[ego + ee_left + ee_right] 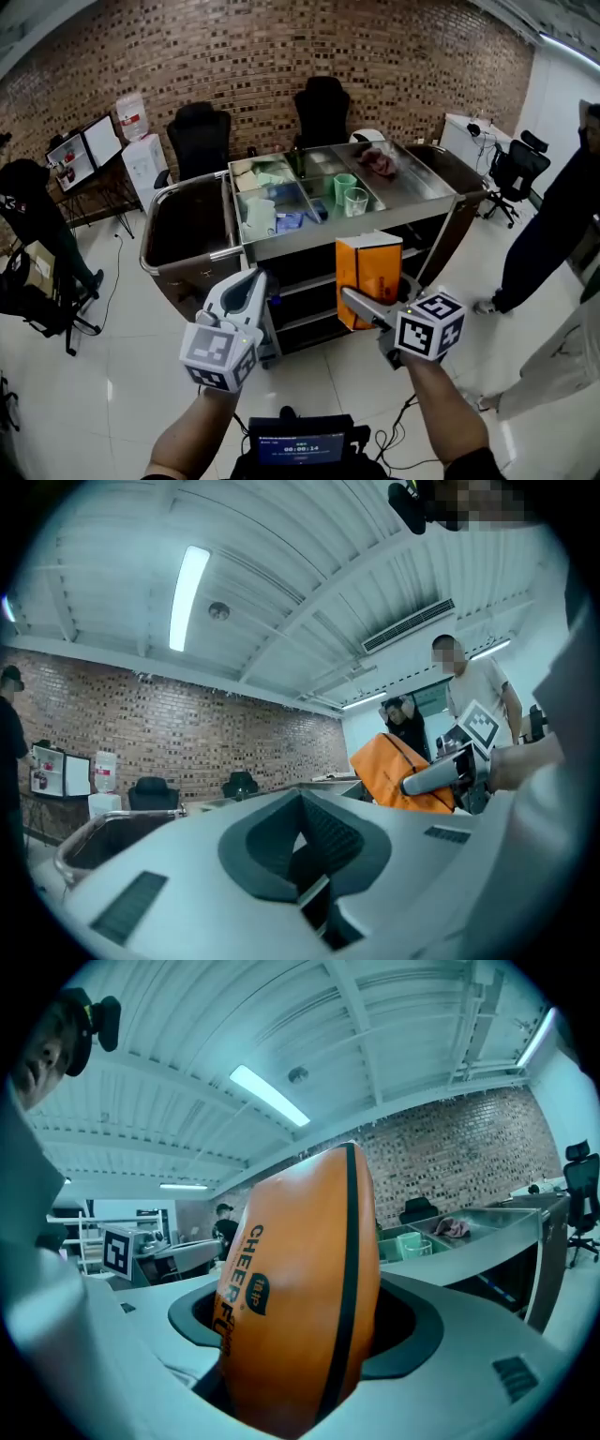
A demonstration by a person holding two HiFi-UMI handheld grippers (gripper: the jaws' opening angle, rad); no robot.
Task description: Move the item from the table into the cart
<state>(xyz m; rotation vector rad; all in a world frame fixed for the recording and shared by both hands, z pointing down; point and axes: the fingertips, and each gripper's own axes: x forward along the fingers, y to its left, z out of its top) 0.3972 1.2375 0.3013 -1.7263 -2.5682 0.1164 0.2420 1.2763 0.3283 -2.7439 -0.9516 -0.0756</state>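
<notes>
While not yet over the cart (309, 244), item: orange pack (367, 272) held just before its front.
right tool (361, 300): clamped on pack, upright, likely for dropping in.
left tool (246, 283): closed, empty, spare.

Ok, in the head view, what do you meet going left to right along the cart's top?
Dark left end bin → white container → green cup → reddish cloth → dark right end bin.
</notes>
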